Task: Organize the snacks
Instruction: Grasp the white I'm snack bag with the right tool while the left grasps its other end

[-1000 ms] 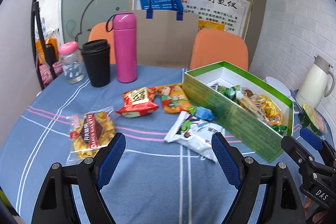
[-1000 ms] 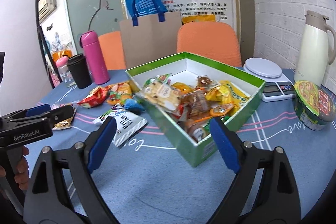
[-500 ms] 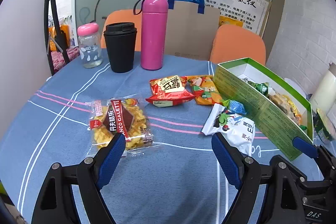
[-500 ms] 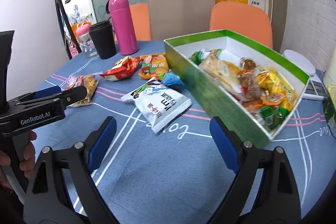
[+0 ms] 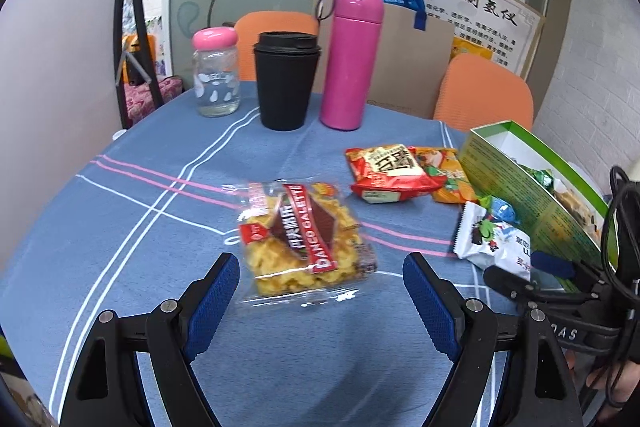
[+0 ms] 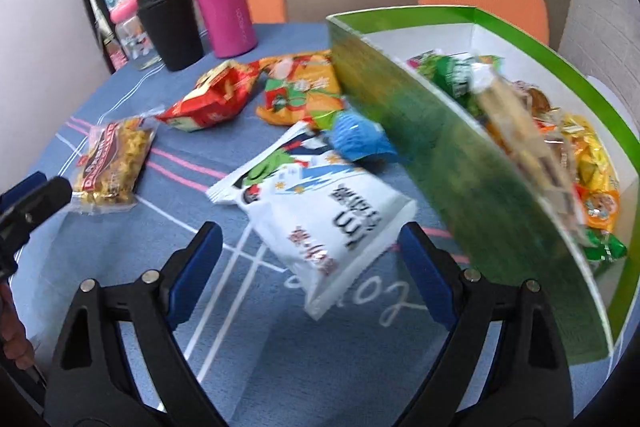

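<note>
The left gripper (image 5: 321, 293) is hovering with its jaws spread wide, gripping nothing; the clear packet of yellow biscuits (image 5: 305, 240) is lying on the blue surface (image 5: 132, 227) just ahead, between the fingertips. The right gripper (image 6: 311, 255) is likewise gaping wide and empty, with the white snack bag (image 6: 320, 211) lying between its fingers. The green box (image 6: 472, 163), filled with snacks, is sitting just right of that gripper.

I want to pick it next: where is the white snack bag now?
In the right wrist view the white bag lies on the tablecloth just ahead of the open right tool, beside the green box.
</note>
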The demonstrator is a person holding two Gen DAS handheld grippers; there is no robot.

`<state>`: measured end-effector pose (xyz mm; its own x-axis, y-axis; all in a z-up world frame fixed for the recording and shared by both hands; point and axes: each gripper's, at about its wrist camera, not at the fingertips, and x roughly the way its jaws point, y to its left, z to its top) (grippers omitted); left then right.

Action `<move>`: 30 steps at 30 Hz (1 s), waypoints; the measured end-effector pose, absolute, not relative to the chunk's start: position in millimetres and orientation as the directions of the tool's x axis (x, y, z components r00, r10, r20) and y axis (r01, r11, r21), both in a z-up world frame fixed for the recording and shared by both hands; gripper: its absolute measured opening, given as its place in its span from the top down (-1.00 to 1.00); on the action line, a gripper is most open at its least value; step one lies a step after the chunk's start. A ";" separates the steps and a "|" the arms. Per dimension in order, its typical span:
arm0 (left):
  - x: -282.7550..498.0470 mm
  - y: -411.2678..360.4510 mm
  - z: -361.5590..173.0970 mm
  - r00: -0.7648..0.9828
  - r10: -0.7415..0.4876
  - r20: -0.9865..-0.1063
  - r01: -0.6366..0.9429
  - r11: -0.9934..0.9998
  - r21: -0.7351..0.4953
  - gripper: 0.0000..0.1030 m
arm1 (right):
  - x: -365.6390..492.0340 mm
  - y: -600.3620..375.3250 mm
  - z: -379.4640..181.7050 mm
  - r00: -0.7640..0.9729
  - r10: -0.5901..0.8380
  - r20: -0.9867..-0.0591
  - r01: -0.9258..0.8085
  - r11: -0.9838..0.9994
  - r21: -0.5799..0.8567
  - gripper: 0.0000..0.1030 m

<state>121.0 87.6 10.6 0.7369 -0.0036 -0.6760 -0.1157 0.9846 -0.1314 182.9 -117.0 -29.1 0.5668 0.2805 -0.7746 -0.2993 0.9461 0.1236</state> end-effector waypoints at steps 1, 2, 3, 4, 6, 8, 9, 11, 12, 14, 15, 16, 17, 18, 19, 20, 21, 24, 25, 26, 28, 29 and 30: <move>121.3 90.8 10.0 0.735 -0.004 -0.678 -0.120 0.983 -0.137 -0.67 | 181.6 -113.6 -29.3 0.560 0.296 -0.774 -0.316 0.940 0.131 -0.75; 121.3 93.5 9.4 0.734 -0.005 -0.679 -0.122 0.983 -0.139 -0.67 | 178.8 -110.6 -28.0 0.542 0.347 -0.766 -0.353 0.921 0.167 -0.75; 120.8 95.8 8.7 0.733 -0.004 -0.680 -0.123 0.983 -0.139 -0.67 | 176.1 -109.7 -25.9 0.509 0.430 -0.746 -0.400 0.885 0.237 -0.75; 119.8 98.2 8.0 0.732 -0.002 -0.681 -0.126 0.982 -0.138 -0.67 | 172.7 -110.3 -22.6 0.473 0.518 -0.713 -0.442 0.839 0.316 -0.72; 115.8 103.0 6.8 0.731 0.000 -0.682 -0.129 0.982 -0.138 -0.67 | 166.7 -111.9 -13.5 0.497 0.528 -0.689 -0.450 0.835 0.315 -0.72; 112.2 108.5 5.5 0.729 0.005 -0.685 -0.139 0.980 -0.140 -0.67 | 165.4 -110.8 -4.9 0.581 0.415 -0.700 -0.418 0.890 0.181 -0.72; 110.6 111.1 4.9 0.727 0.009 -0.687 -0.146 0.979 -0.142 -0.67 | 167.3 -109.1 -2.7 0.610 0.368 -0.702 -0.405 0.906 0.123 -0.72; 107.2 115.4 3.8 0.722 0.008 -0.692 -0.152 0.977 -0.147 -0.67 | 175.5 -104.9 -4.3 0.615 0.339 -0.712 -0.398 0.913 0.091 -0.73; 105.6 116.7 3.5 0.720 0.009 -0.694 -0.154 0.977 -0.146 -0.67 | 179.8 -102.0 -6.5 0.611 0.340 -0.715 -0.403 0.911 0.089 -0.73; 101.7 117.9 2.6 0.714 0.014 -0.700 -0.156 0.978 -0.139 -0.67 | 191.4 -94.0 -13.2 0.603 0.330 -0.726 -0.414 0.908 0.069 -0.73; 99.9 118.3 2.3 0.711 0.017 -0.703 -0.155 0.979 -0.133 -0.67 | 200.3 -89.0 -18.9 0.598 0.308 -0.740 -0.415 0.909 0.044 -0.73; 98.3 118.7 2.0 0.708 0.020 -0.706 -0.154 0.980 -0.126 -0.67 | 205.5 -85.3 -24.8 0.590 0.287 -0.755 -0.413 0.910 0.023 -0.73; 96.9 119.4 1.7 0.705 0.023 -0.709 -0.153 0.981 -0.120 -0.67 | 208.6 -83.6 -30.1 0.573 0.277 -0.772 -0.414 0.910 0.019 -0.67; 95.8 120.0 1.8 0.703 0.026 -0.710 -0.155 0.981 -0.118 -0.67 | 209.0 -82.5 -35.4 0.545 0.274 -0.792 -0.418 0.908 0.026 -0.54; 95.9 120.9 1.7 0.700 0.024 -0.714 -0.156 0.981 -0.119 -0.67 | 206.1 -81.8 -37.0 0.531 0.282 -0.799 -0.430 0.902 0.033 -0.39; 97.2 121.1 1.6 0.697 0.016 -0.717 -0.154 0.980 -0.128 -0.67 | 201.0 -81.5 -35.8 0.529 0.289 -0.798 -0.437 0.899 0.035 -0.36; 98.6 120.4 1.7 0.695 0.000 -0.719 -0.147 0.979 -0.142 -0.67 | 195.5 -82.1 -35.3 0.513 0.303 -0.803 -0.449 0.892 0.050 -0.36; 103.1 109.1 3.2 0.691 -0.070 -0.719 -0.090 0.979 -0.182 -0.67 | 173.7 -87.7 -34.2 0.484 0.341 -0.805 -0.469 0.878 0.090 -0.36; 104.0 101.1 3.9 0.689 -0.098 -0.718 -0.058 0.980 -0.189 -0.67 | 165.3 -89.6 -34.0 0.480 0.354 -0.802 -0.478 0.873 0.099 -0.36; 104.7 93.8 4.3 0.686 -0.126 -0.717 -0.024 0.980 -0.196 -0.67 | 156.1 -92.7 -33.8 0.477 0.368 -0.798 -0.490 0.865 0.106 -0.36; 106.4 76.8 4.3 0.669 -0.201 -0.716 0.053 0.973 -0.224 -0.67 | 137.5 -98.9 -33.7 0.478 0.385 -0.790 -0.507 0.855 0.109 -0.36; 107.5 69.1 4.4 0.656 -0.244 -0.714 0.091 0.965 -0.245 -0.67 | 129.0 -102.8 -33.7 0.477 0.389 -0.789 -0.512 0.852 0.110 -0.37; 109.5 60.5 4.5 0.638 -0.289 -0.714 0.130 0.954 -0.270 -0.67 | 121.3 -107.5 -33.0 0.475 0.390 -0.789 -0.512 0.851 0.113 -0.38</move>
<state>109.5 60.5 4.5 0.6378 -0.2893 -0.7139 0.1301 0.9539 -0.2704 121.3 -107.5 -33.0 0.4747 0.3903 -0.7889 -0.5121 0.8515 0.1131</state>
